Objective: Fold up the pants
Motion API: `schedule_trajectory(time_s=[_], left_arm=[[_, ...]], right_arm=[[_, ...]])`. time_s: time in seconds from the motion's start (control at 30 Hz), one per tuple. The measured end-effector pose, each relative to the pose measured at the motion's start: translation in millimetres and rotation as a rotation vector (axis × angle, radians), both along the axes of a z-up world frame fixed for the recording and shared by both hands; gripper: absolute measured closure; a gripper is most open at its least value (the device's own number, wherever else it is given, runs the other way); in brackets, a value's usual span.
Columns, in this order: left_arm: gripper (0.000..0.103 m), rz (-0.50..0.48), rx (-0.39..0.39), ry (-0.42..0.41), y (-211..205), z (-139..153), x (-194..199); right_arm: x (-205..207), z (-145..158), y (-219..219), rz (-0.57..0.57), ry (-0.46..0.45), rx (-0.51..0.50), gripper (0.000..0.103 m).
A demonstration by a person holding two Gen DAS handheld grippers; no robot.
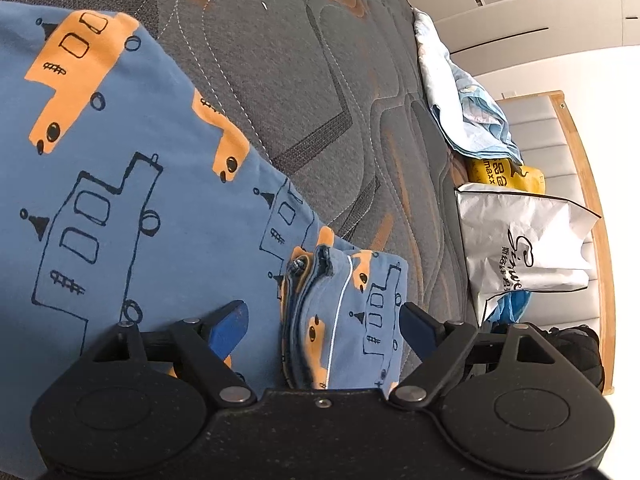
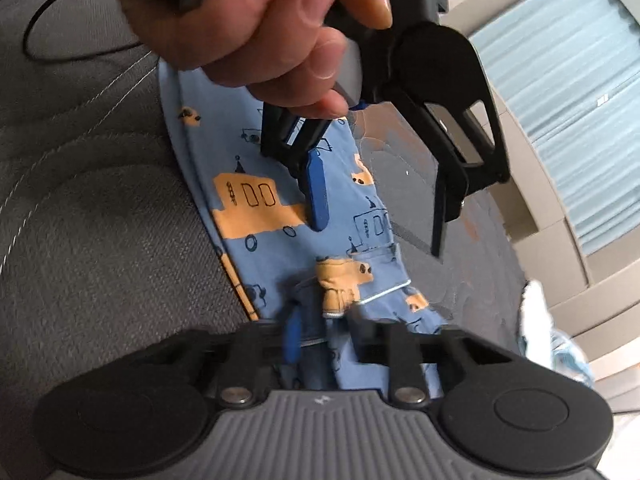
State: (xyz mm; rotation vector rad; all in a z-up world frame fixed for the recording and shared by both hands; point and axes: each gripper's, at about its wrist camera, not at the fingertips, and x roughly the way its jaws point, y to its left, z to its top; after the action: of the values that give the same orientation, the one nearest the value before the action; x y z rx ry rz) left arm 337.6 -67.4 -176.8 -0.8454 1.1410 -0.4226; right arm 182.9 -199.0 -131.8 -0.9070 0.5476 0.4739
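The blue pants (image 1: pixel 120 200) lie flat on the grey mattress (image 1: pixel 300 80), their bunched hem end (image 1: pixel 344 312) nearest both cameras. The left gripper (image 1: pixel 322 324) straddles that hem with jaws wide, not yet pinching. The right gripper (image 2: pixel 324 336) looks nearly closed on the fabric edge, though blur hides the contact. A good fold probably means catching all layers evenly before lifting.

– Light on my feeds? 
– Daylight, from the window (image 2: pixel 568 92) side; wall (image 1: pixel 592 48) washed out white. 
– Sharpness? 
– My left view crisp. Right one smeared near the hand (image 2: pixel 260 28). Fisheye bends both, corners black.
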Motion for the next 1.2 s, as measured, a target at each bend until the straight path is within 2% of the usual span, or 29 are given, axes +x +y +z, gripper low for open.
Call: schedule_trajectory(time_s=[0.1, 0.17, 0.3, 0.37, 0.43, 0.5, 0.53, 0.57, 0.7, 0.8, 0.93, 1.07, 1.13, 1.2], left_arm=[[0.015, -0.005, -0.001, -0.001, -3, 0, 2], [0.013, -0.003, -0.021, 0.001, -6, -1, 5], [0.013, 0.0, -0.104, 0.03, -17, -6, 9], [0.017, -0.008, -0.129, 0.037, -25, -6, 9], [0.033, -0.03, -0.136, 0.022, -35, -4, 9], [0.068, -0.041, -0.096, 0.004, -41, -1, 10], [0.077, -0.052, -0.079, 0.004, -43, -1, 12], [0.091, -0.064, -0.064, 0.004, -45, -1, 13], [0.091, -0.082, -0.014, -0.035, -39, 6, 12], [0.091, -0.064, 0.014, -0.075, -19, 17, 11], [0.091, -0.02, 0.116, -0.121, 16, 30, 6], [0.091, 0.011, 0.202, -0.113, 43, 28, 3], [0.084, 0.006, 0.26, -0.087, 50, 18, 1], [0.082, 0.014, 0.242, -0.087, 58, 14, -1]], right_arm=[[6, 24, -23, -0.117, 0.037, 0.242, 0.09], [6, 34, -36, -0.163, 0.04, 0.341, 0.09], [1, 47, -48, -0.202, 0.031, 0.437, 0.09], [0, 50, -50, -0.212, 0.027, 0.456, 0.09], [-2, 50, -49, -0.213, 0.03, 0.452, 0.09], [-4, 46, -47, -0.211, 0.036, 0.432, 0.09], [-5, 45, -47, -0.211, 0.037, 0.43, 0.09], [-6, 45, -47, -0.213, 0.039, 0.431, 0.09], [-4, 46, -42, -0.201, 0.038, 0.435, 0.09], [-1, 51, -27, -0.168, 0.037, 0.445, 0.089], [9, 52, 0, -0.123, 0.052, 0.469, 0.089], [15, 41, 26, -0.087, 0.093, 0.475, 0.089], [16, 31, 34, -0.079, 0.136, 0.465, 0.086], [16, 26, 34, -0.079, 0.2, 0.478, 0.077]])
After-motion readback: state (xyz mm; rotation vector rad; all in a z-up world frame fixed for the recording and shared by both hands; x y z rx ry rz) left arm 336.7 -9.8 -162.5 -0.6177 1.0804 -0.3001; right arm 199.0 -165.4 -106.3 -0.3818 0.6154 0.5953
